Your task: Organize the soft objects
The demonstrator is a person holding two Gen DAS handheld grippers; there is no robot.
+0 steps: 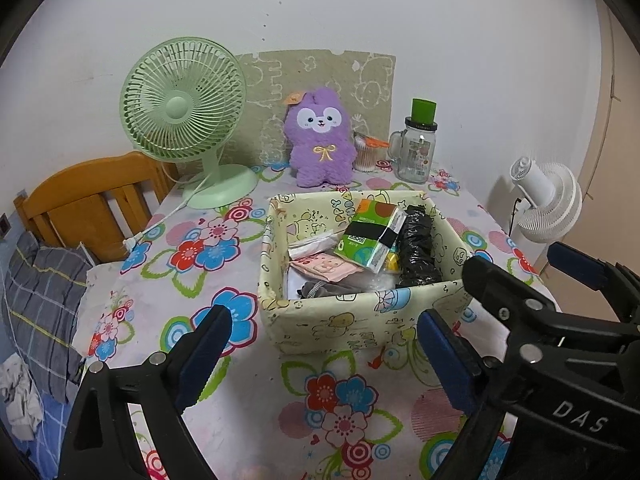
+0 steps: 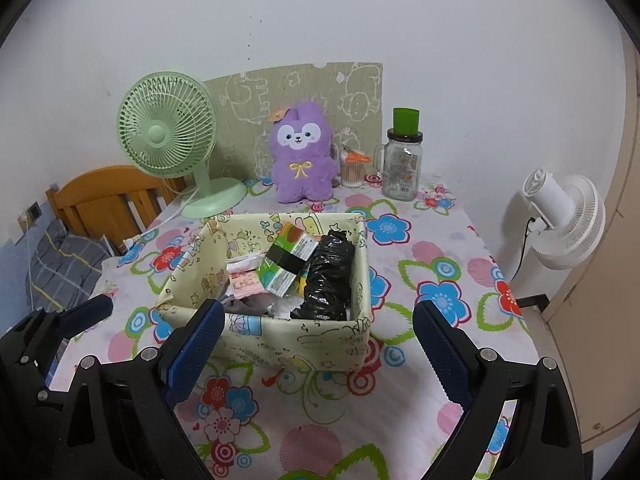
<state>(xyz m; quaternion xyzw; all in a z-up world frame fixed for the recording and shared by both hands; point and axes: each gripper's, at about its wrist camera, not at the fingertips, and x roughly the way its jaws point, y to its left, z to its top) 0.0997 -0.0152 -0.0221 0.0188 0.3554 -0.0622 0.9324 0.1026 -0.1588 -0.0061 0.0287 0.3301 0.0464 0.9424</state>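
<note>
A: What is seen at the left, toward 9 o'clock?

B: A wooden headboard [image 1: 92, 196] and a grey plaid pillow [image 1: 40, 300] are seen beside the table. At 11 o'clock on the floral tablecloth [image 1: 224, 412], a green desk fan [image 1: 184, 120] is stood.

A: And the grippers?

B: The left gripper [image 1: 324, 348] is held spread above the cloth, nothing pinched. The right gripper [image 2: 316, 344] is likewise spread, nothing between its 2 fingers.

A: Where are the soft things?

B: At 12 o'clock from both grippers, a fabric storage box [image 1: 332, 320] is set on the cloth. Inside it, a green tissue pack [image 1: 368, 236] is leaned on a black plastic bundle [image 1: 418, 248], with pink packets [image 1: 324, 266] to the left. A purple plush toy [image 1: 320, 136] is propped upright behind the box, against the wall.

A: Further right?

B: At 1 o'clock a glass jar with a green cap [image 1: 418, 148] is stood; at 3 o'clock, off the table, a white fan [image 1: 548, 200] is seen.
</note>
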